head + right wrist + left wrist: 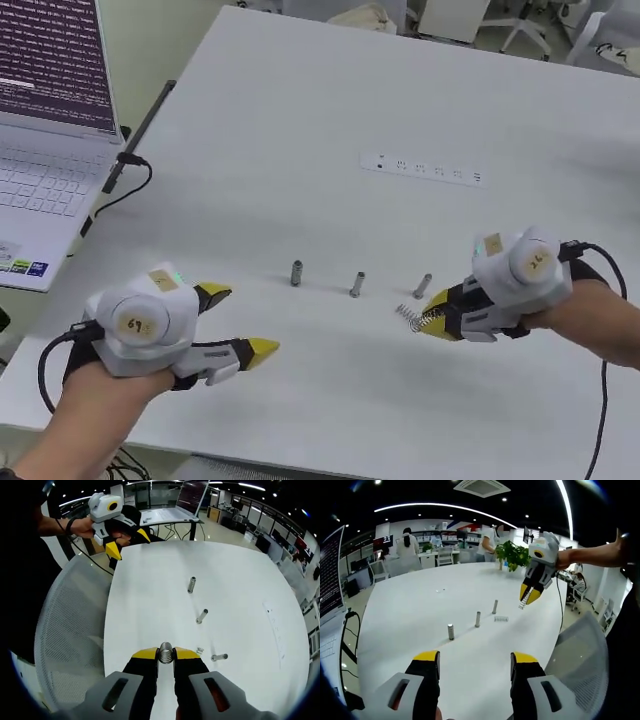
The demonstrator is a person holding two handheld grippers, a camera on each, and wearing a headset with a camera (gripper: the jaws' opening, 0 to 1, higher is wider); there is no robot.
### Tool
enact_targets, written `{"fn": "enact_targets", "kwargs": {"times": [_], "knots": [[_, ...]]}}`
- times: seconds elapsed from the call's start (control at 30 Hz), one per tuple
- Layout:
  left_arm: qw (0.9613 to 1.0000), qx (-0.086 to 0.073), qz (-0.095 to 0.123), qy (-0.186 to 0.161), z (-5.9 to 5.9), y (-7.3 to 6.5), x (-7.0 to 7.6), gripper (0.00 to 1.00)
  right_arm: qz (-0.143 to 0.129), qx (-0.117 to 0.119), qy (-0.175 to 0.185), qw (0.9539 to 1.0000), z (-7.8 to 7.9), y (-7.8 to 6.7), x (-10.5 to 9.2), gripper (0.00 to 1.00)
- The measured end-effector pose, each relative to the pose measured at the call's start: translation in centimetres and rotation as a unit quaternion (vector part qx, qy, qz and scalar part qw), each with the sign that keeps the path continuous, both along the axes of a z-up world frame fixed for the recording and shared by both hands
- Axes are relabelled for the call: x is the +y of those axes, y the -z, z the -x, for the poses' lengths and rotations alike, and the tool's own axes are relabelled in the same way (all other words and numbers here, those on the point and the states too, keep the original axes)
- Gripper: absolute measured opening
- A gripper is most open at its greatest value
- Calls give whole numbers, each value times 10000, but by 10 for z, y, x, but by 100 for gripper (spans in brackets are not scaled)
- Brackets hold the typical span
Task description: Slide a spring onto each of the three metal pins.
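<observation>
Three short metal pins stand in a row on the white table (pixel 300 130): left pin (pixel 297 272), middle pin (pixel 357 284), right pin (pixel 423 286). The left pin (pixel 191 584) looks coiled, as if a spring sits around it. My right gripper (pixel 432 318) hovers just right of the right pin, shut on a spring (pixel 408 316) that sticks out of its tips (pixel 166 652). Another small spring (pixel 501 619) lies loose on the table beside the right pin (pixel 495 606). My left gripper (pixel 240 320) is open and holds nothing, left of the row.
An open laptop (pixel 50 120) sits at the table's left edge with a black cable (pixel 130 170) beside it. A white strip (pixel 420 170) lies beyond the pins. A mesh chair back (pixel 65 630) stands at the near table edge.
</observation>
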State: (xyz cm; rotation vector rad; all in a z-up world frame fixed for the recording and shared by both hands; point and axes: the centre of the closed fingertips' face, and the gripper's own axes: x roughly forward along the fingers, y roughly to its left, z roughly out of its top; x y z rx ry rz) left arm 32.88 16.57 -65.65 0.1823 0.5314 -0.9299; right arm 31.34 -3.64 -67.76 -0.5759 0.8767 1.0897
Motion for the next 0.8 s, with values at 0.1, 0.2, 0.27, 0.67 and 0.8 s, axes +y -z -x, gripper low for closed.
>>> {"fn": "enact_targets", "kwargs": {"times": [0.1,0.2,0.27,0.67,0.8], "knots": [[10000,9,15,-32,-2,0,2,54,31,8,-6,10000,-6,1,0,9],[10000,16,24,-54,-4,0,5,54,48,9,-3,10000,-13,2,1,9],[10000,25,24,-74,-4,-1,6,55,45,18,-15,10000,-17,3,2,9],[9999,59,-10,-156,-5,0,14,59,105,-5,22,9999,-44,8,2,9],[9999,66,3,-158,-4,-1,14,59,144,-33,26,9999,-53,7,3,9]]}}
